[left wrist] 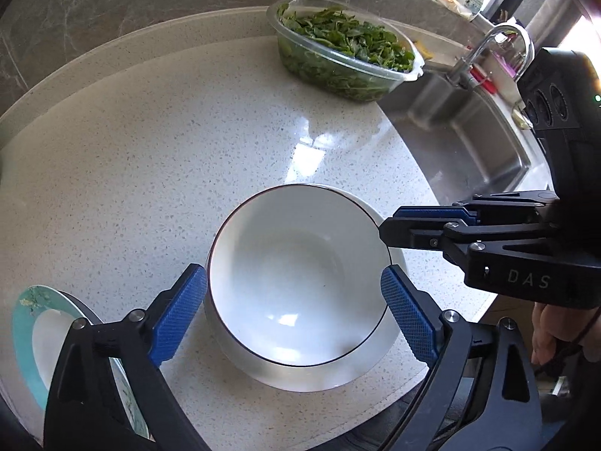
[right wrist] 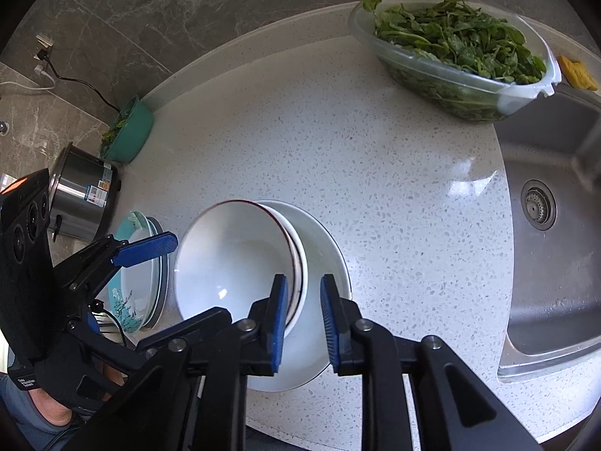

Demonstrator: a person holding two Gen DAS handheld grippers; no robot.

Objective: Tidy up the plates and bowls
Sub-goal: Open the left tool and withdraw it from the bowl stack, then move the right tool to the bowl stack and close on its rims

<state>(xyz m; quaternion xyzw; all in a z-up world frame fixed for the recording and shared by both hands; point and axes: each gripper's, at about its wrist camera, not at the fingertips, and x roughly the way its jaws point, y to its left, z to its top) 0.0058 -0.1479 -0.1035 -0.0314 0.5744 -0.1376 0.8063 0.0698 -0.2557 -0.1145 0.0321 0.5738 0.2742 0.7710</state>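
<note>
The bowl (left wrist: 296, 282) was white with a dark rim; the plate (left wrist: 28, 323) was teal with a floral pattern.

A white bowl (right wrist: 233, 263) with a thin dark rim sits upright, nested in other white bowls (right wrist: 323, 263) on the speckled counter. Just beside it lie stacked teal-rimmed floral plates (right wrist: 137, 289).

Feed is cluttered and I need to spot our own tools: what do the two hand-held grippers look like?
Both match: black angular linkage frames with silver pivot bolts and blue textured finger pads. The left hand-held gripper trails a black cable; the right hand-held gripper shows white "DAS" lettering and a boxy black housing.
</note>
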